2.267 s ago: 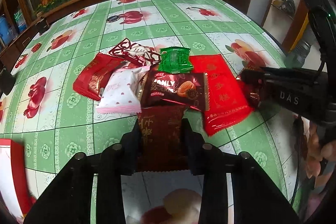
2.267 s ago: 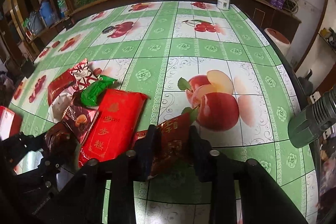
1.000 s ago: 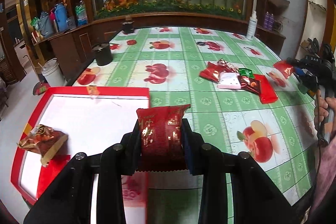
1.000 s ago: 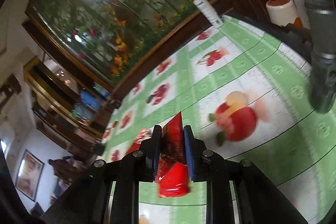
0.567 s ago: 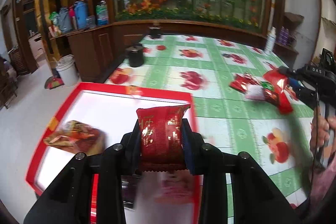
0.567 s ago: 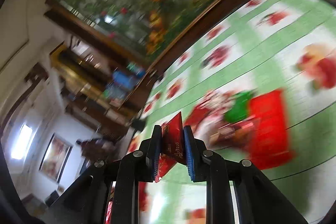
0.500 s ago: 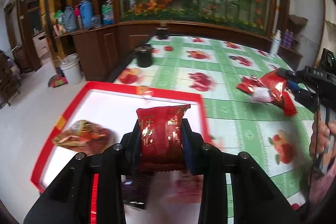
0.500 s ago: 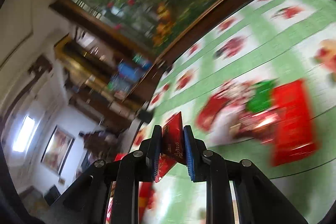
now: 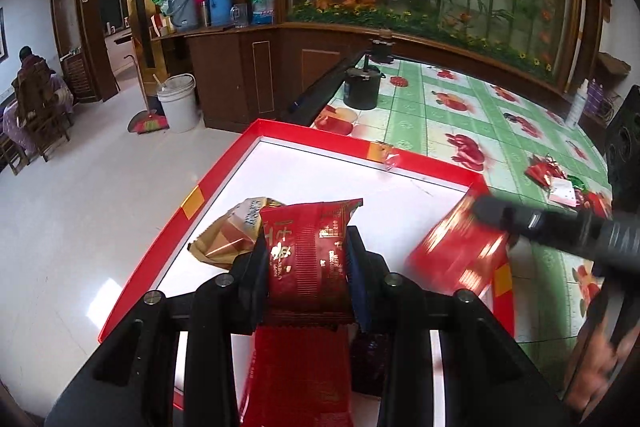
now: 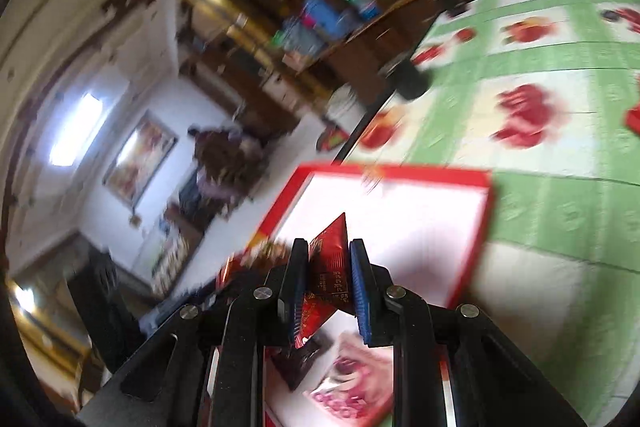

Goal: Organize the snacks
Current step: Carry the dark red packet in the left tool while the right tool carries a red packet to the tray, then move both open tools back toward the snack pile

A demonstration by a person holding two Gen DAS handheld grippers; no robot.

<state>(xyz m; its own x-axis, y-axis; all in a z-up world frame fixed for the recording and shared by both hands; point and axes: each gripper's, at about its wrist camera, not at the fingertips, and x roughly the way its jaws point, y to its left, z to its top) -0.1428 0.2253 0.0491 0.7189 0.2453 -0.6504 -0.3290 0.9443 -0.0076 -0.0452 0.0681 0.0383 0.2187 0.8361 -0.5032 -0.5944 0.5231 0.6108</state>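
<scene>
Red-rimmed white tray [image 9: 224, 173] at table edge, left part of left wrist view. Gold-brown packet [image 9: 228, 235] lying in tray near its left rim. Left gripper [image 9: 307, 259] clamped on dark red snack packet [image 9: 306, 247], held above tray just beside gold-brown packet. Further right, right gripper [image 9: 486, 217] pinching bright red packet [image 9: 456, 251], blurred, over tray's right rim. Remaining snack pile [image 9: 560, 183] far right on green fruit-print tablecloth [image 9: 432, 115], well apart from tray. Right wrist view blurred: pads tight on thin red packet, pink packet [image 10: 352, 383] and dark packet [image 10: 296, 363] in tray below.
</scene>
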